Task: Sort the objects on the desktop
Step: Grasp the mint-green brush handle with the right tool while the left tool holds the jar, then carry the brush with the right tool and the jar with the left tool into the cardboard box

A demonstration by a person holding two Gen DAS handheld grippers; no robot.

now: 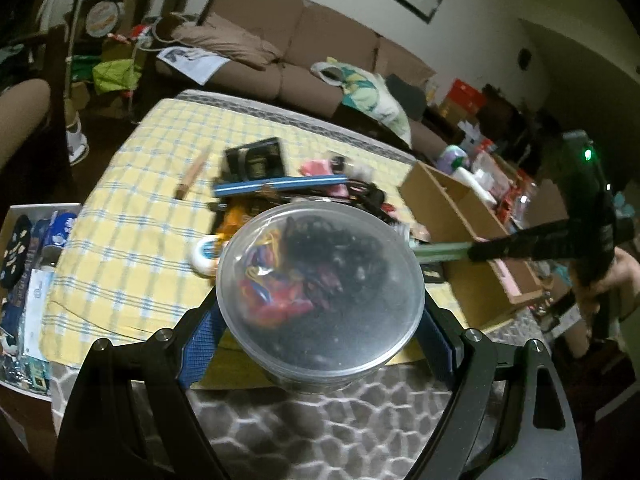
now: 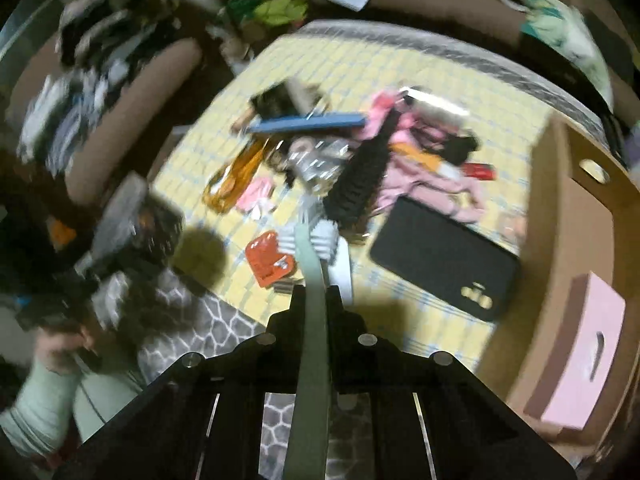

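The left gripper [image 1: 320, 320] is clasping a clear round lidded tub [image 1: 320, 292]; the right gripper [image 2: 316, 292] is pinching a pale-green toothbrush [image 2: 312, 320]; beyond both fingertips, most clutter is awaiting sorting.

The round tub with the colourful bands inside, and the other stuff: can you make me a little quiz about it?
1. True or false: the left tool holds the round tub by its sides.
2. What is clamped in the right tool? A) a pale green brush B) the black case C) the blue ruler
3. What pattern is on the cloth under the clutter?

Key: 1 true. 2 A, the brush, white bristles at its tip. 3 Yellow checks with blue and white lines.
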